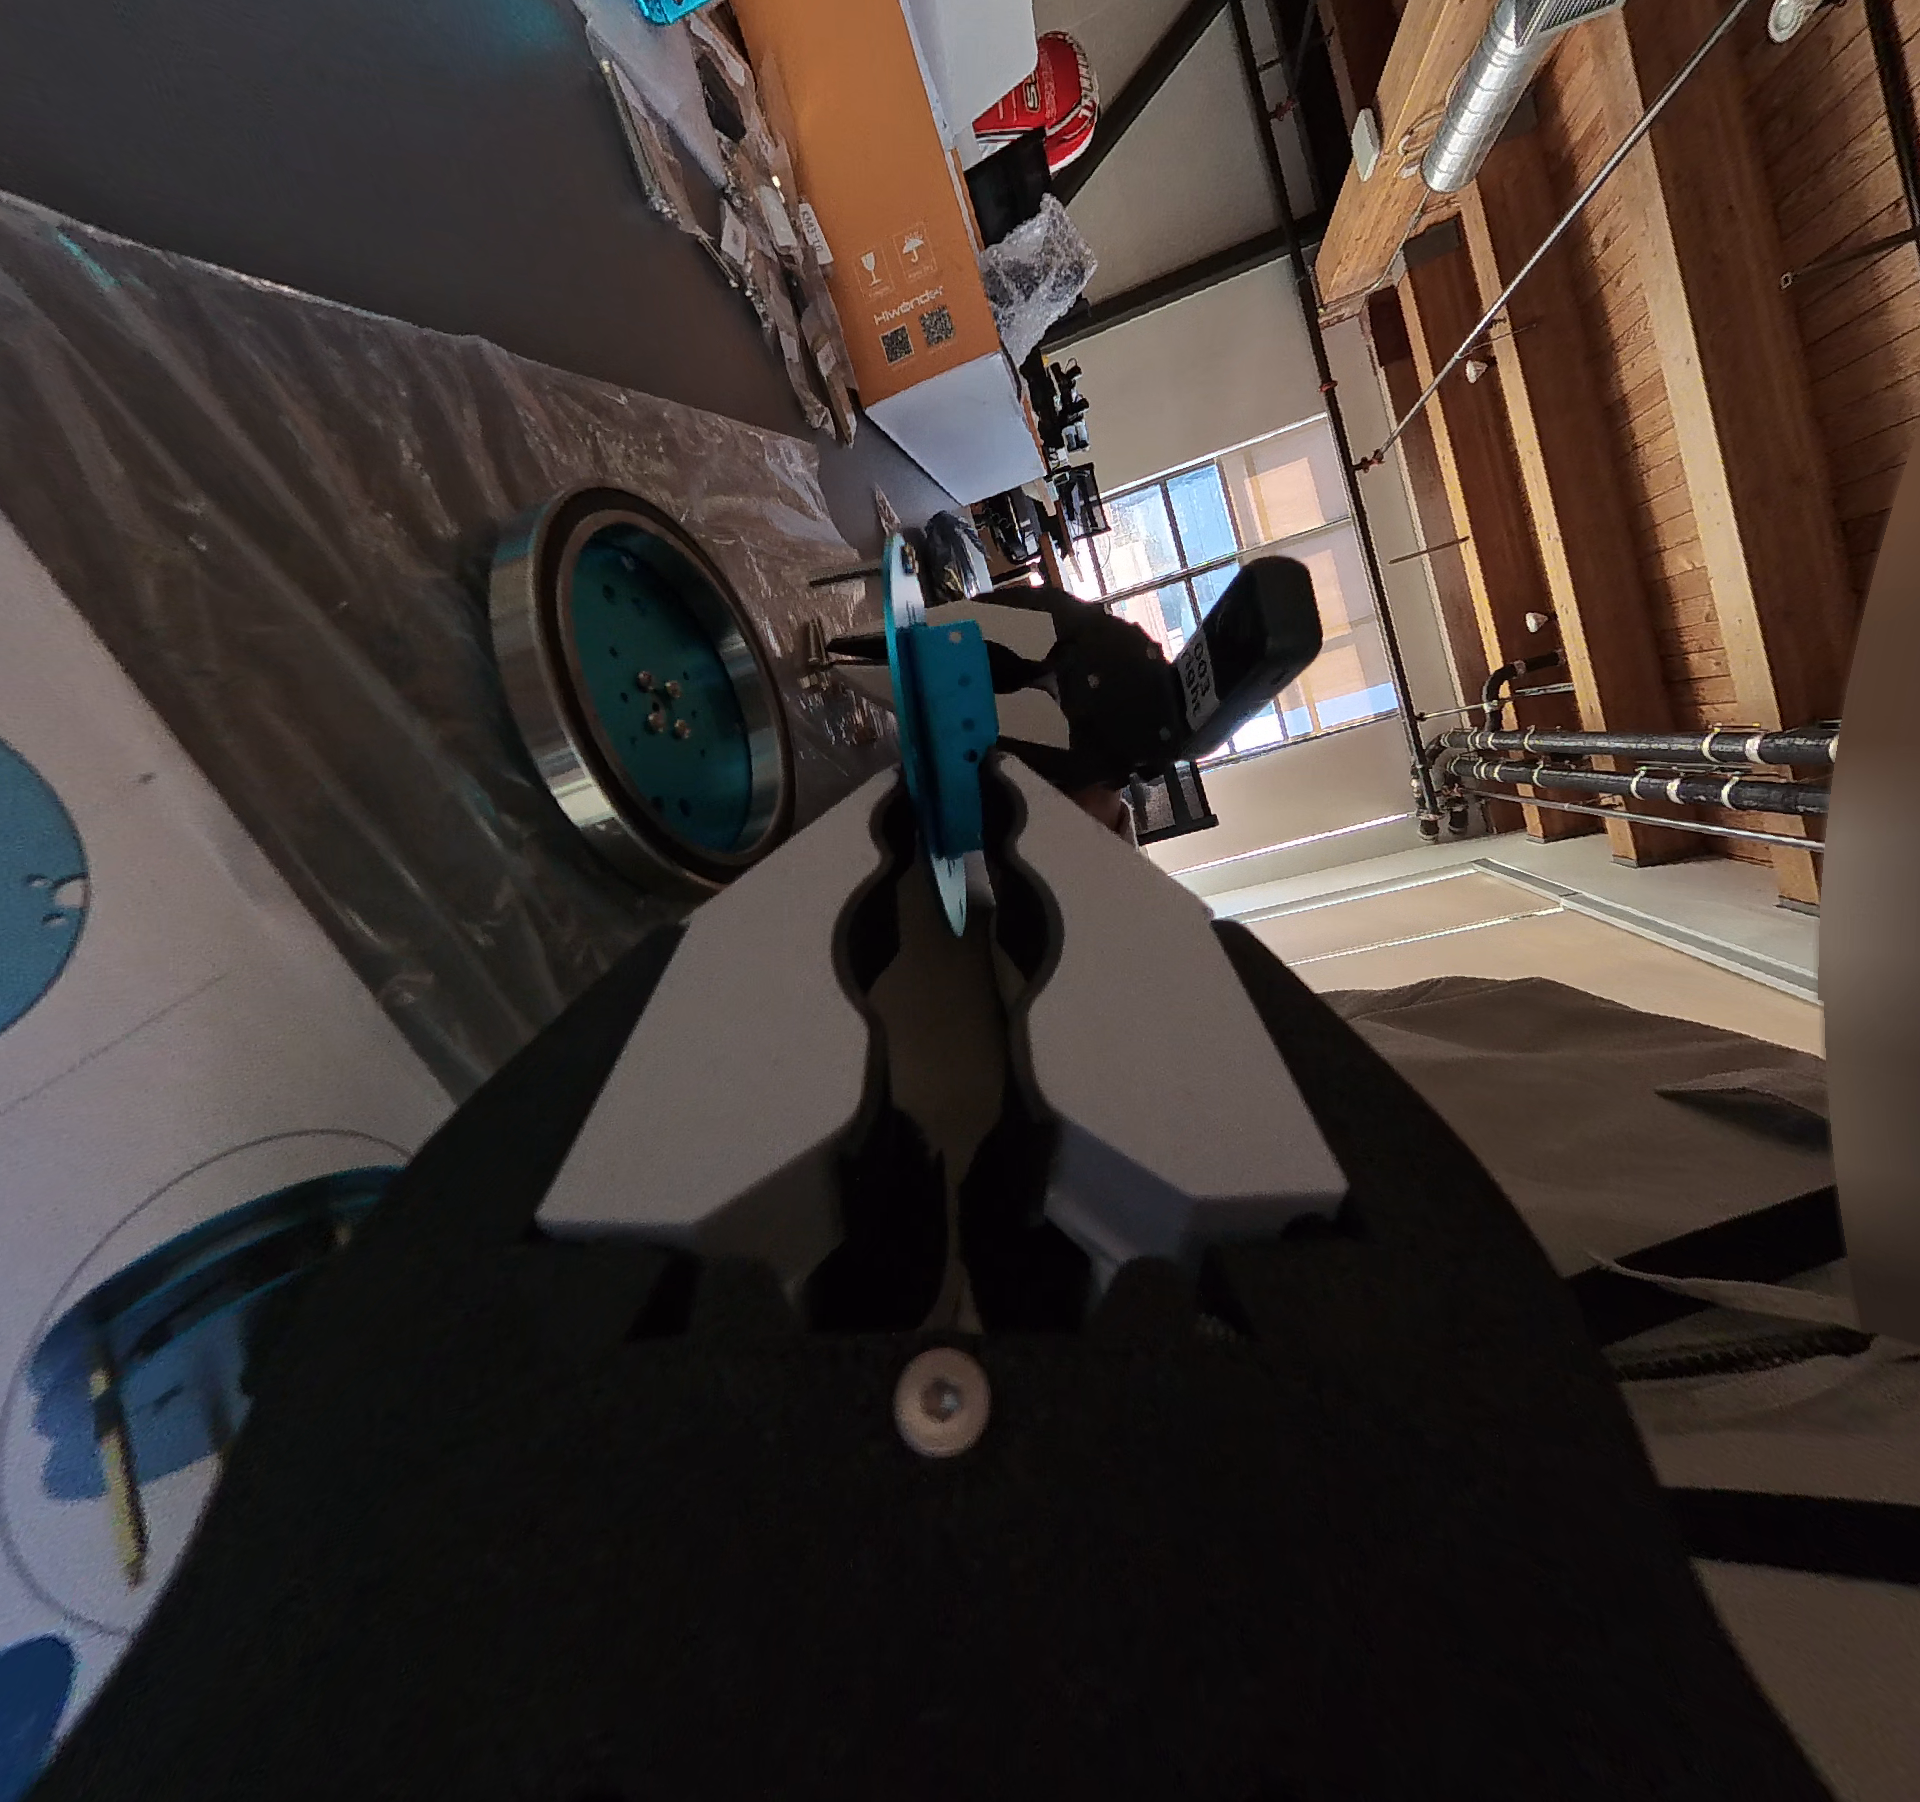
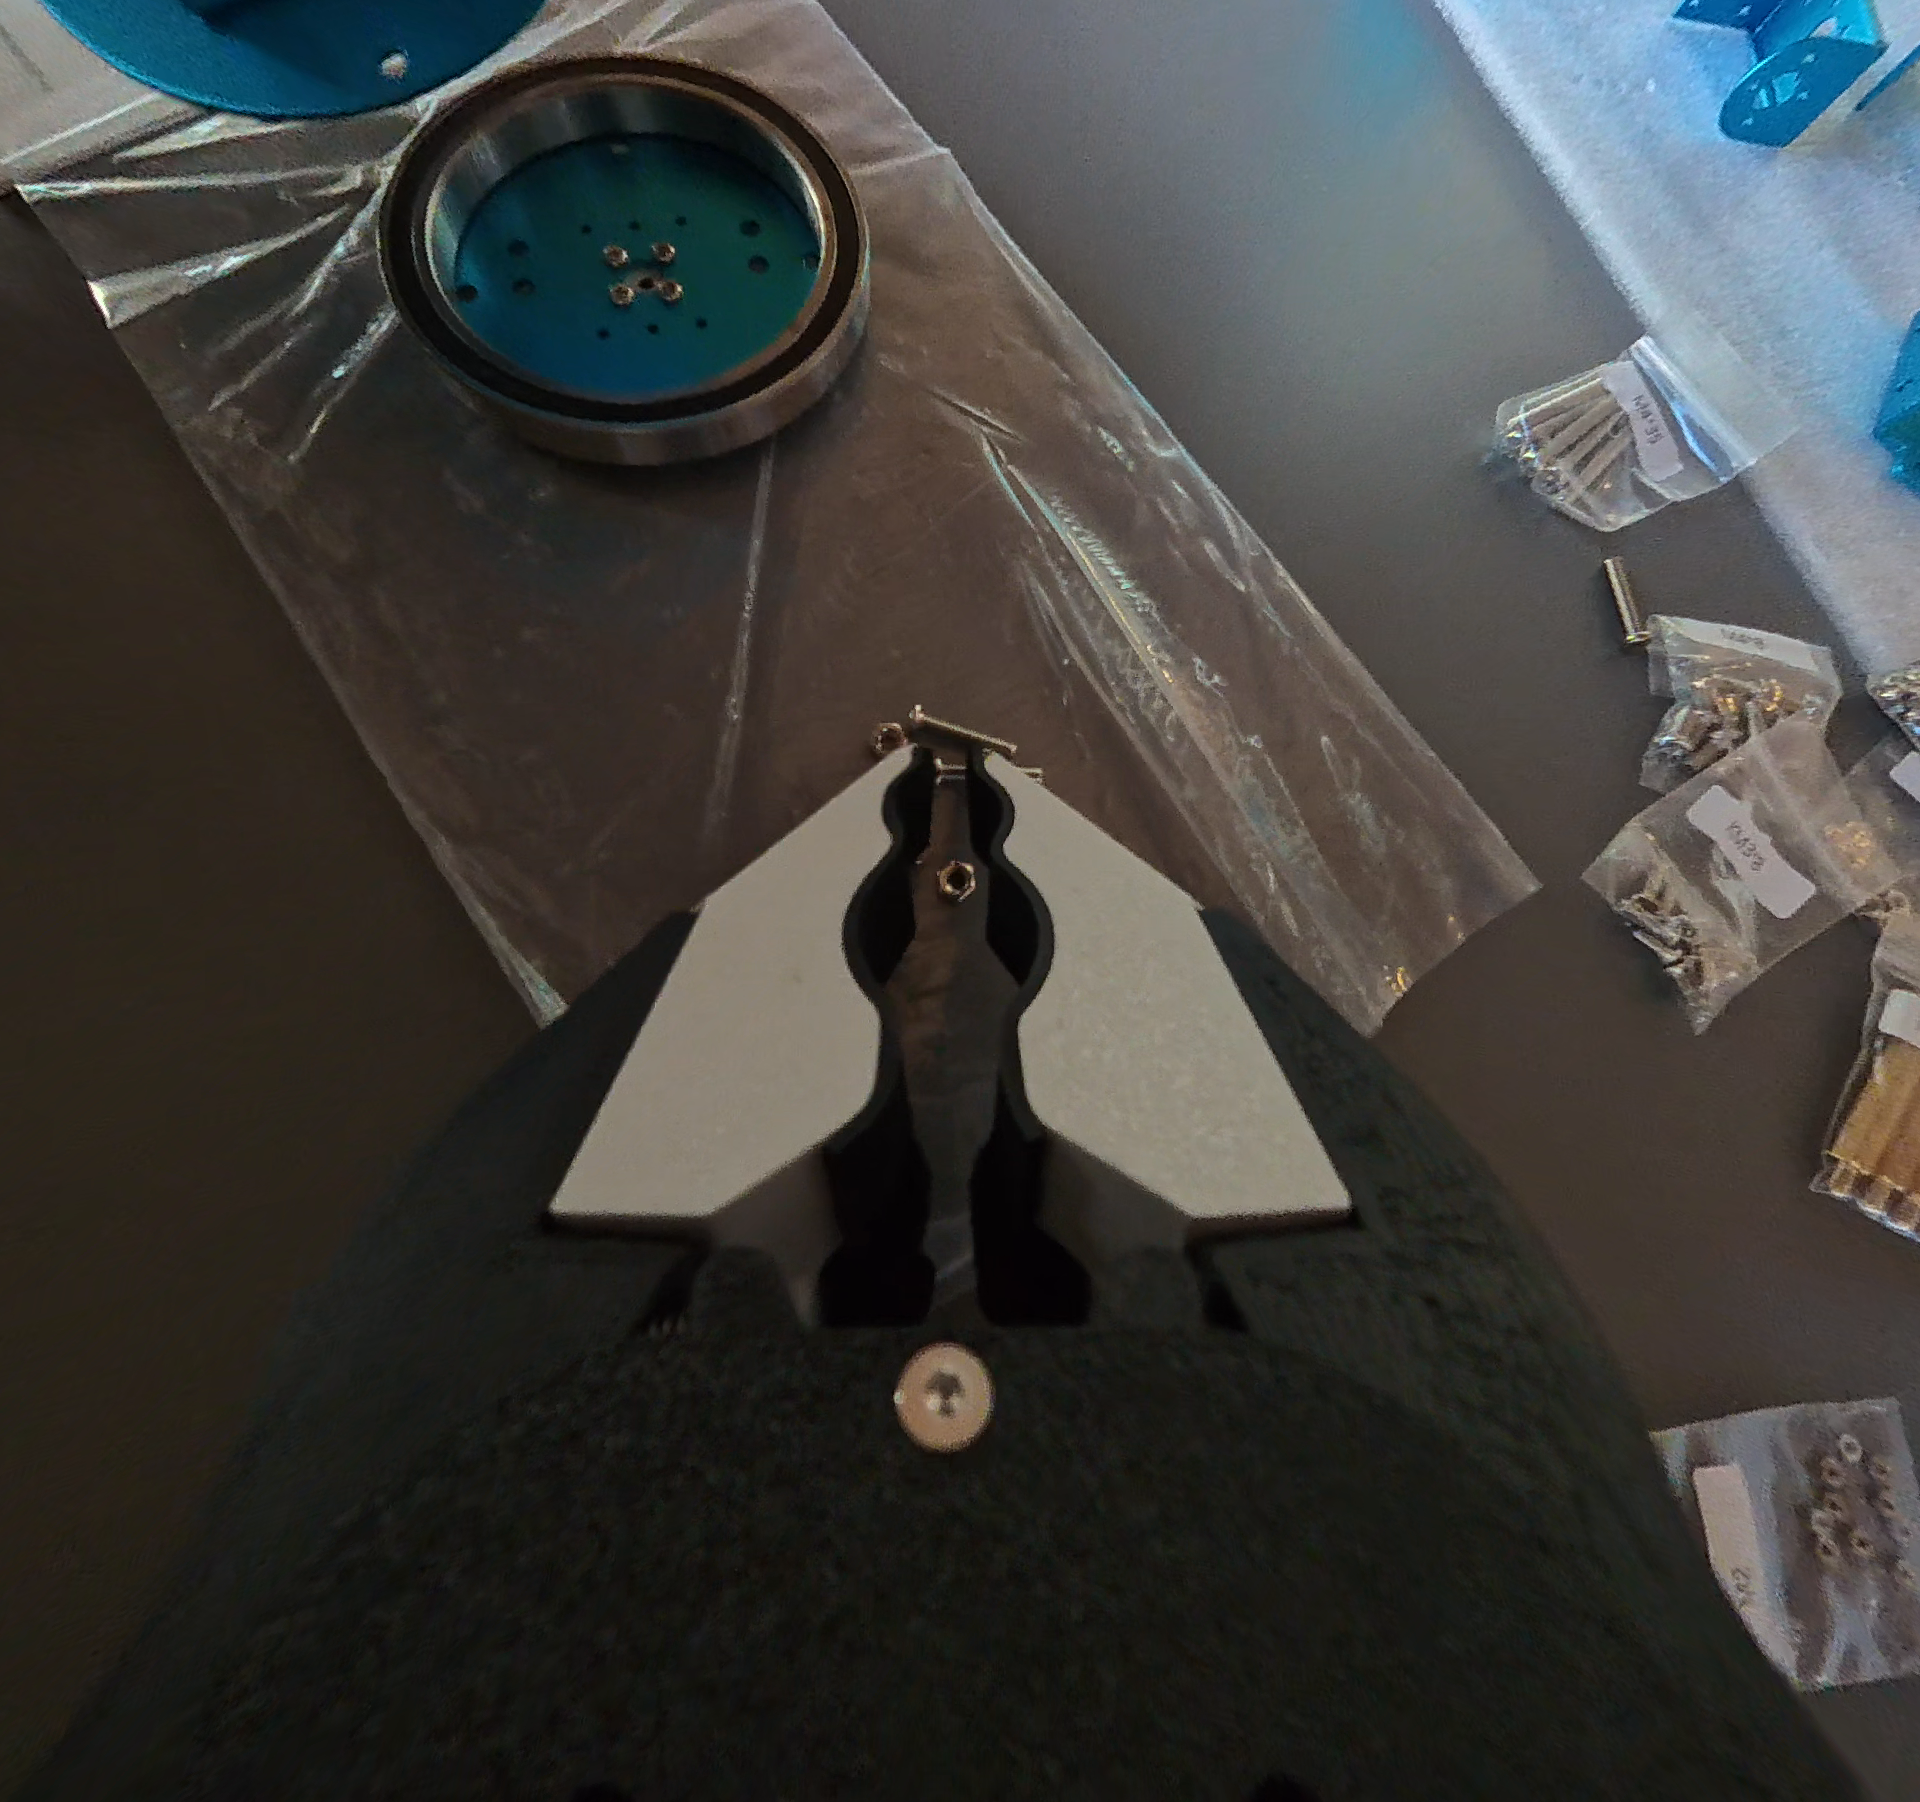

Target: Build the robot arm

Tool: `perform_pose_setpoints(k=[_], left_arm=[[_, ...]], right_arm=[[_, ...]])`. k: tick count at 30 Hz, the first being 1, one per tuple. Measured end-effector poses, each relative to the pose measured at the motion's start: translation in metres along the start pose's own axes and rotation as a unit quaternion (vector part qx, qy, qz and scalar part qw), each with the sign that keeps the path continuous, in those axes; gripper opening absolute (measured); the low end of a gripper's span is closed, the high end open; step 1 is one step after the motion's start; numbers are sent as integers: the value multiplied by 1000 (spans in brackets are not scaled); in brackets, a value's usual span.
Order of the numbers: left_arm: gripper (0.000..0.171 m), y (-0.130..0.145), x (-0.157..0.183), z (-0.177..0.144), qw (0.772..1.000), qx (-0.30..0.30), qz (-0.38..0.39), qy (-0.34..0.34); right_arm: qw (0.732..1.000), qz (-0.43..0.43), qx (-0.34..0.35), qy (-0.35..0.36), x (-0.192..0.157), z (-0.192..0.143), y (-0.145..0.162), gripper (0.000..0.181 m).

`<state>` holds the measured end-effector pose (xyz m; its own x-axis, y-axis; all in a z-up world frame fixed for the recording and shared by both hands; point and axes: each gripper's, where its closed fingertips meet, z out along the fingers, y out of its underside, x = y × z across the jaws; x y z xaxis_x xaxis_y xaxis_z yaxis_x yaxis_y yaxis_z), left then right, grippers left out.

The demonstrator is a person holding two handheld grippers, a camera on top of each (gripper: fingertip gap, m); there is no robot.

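Note:
My left gripper is shut on the edge of a blue round plate with a bracket on it, held up edge-on; the plate also shows in the right wrist view. My right gripper points down at a small heap of loose screws on a clear plastic sheet, its jaws nearly together with a small screw between the tips. A loose nut lies under the fingers. A steel bearing ring with a blue disc lies on the sheet; it also shows in the left wrist view.
Bags of screws and spacers lie at the right of the dark table. Blue brackets rest on white foam at the far right. An orange box stands at the table's back. A printed paper sheet lies beside the plastic. The grippers' ends are close to 15 cm from one another.

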<state>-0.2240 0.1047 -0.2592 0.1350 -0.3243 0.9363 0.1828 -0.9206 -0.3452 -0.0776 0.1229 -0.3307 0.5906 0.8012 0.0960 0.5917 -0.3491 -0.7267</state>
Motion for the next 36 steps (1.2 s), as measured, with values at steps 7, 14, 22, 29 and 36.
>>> perform_pose_setpoints(k=[7, 14, 22, 29, 36], left_arm=[[11, -1, -1, -1, 1000, 4, -1, 1], [12, -3, 1, -5, 1000, 9, 0, 6], [12, -6, 5, -14, 1000, 12, 17, 2], [12, -5, 10, -27, 999, 42, 14, 6], [12, 5, 12, -39, 999, 50, 0, 11]], right_arm=[[999, -23, -10, 29, 2, -1, 4, 0], [999, -32, 2, 11, -6, -10, -1, 0], [970, -218, -93, -48, -2, -21, -16, 15], [918, -314, -185, -154, -5, -13, -11, 11], [898, -341, -211, -182, -3, -1, 0, 8]])
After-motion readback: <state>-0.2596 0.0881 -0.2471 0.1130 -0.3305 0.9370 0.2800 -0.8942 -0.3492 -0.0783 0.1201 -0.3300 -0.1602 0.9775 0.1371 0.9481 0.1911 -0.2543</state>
